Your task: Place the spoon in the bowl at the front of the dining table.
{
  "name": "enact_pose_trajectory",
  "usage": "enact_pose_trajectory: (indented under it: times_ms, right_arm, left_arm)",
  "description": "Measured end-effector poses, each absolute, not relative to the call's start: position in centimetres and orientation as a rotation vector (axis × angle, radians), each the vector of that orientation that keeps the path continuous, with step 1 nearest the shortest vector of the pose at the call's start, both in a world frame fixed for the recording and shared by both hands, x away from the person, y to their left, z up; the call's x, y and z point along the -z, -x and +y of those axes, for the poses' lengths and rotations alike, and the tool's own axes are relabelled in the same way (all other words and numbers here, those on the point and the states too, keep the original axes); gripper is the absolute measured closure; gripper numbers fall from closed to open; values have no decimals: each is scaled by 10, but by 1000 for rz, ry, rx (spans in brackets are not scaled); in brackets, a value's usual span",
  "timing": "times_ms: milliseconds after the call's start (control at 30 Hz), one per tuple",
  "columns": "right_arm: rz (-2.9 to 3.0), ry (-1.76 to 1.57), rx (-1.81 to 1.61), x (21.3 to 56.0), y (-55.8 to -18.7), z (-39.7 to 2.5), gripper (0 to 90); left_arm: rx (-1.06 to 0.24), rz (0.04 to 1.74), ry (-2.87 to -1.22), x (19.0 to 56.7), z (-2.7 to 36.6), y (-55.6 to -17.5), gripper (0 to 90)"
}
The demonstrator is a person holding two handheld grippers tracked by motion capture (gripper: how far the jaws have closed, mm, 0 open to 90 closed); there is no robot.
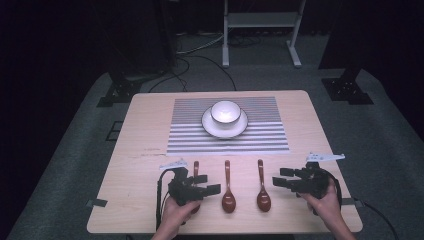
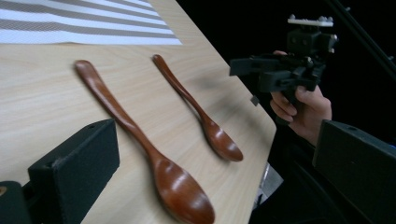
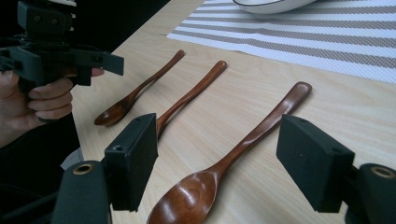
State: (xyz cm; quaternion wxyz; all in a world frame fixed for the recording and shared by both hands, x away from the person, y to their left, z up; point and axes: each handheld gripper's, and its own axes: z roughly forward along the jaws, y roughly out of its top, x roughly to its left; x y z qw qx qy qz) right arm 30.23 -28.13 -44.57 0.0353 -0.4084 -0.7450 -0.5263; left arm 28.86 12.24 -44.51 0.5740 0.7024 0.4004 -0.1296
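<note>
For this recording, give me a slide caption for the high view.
Two hand-held open claws, left claw and right claw, flank three wooden spoons lying before a bowl on a saucer, on a striped placemat.

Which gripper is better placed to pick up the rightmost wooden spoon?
The right gripper: the rightmost spoon lies between its open jaws. The left gripper hovers over the leftmost spoon, farther off.

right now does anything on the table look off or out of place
Nothing stands out. Three wooden spoons lie in a neat parallel row on the table, bowls toward the person. The white bowl sits upright on its saucer, on the flat striped placemat. No spills or damage show.
</note>
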Motion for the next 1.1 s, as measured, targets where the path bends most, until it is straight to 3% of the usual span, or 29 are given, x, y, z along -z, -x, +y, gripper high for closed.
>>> enact_pose_trajectory:
  times_ms: [567,1100]
  right_arm:
    - [-2334,1178,1594,431,-309,-267,280]
    - [-2349,1115,1577,423,-318,-246,280]
  left_arm:
    - [507,880,-1688,456,87,-276,0]
    - [558,857,-1762,465,73,-269,0]
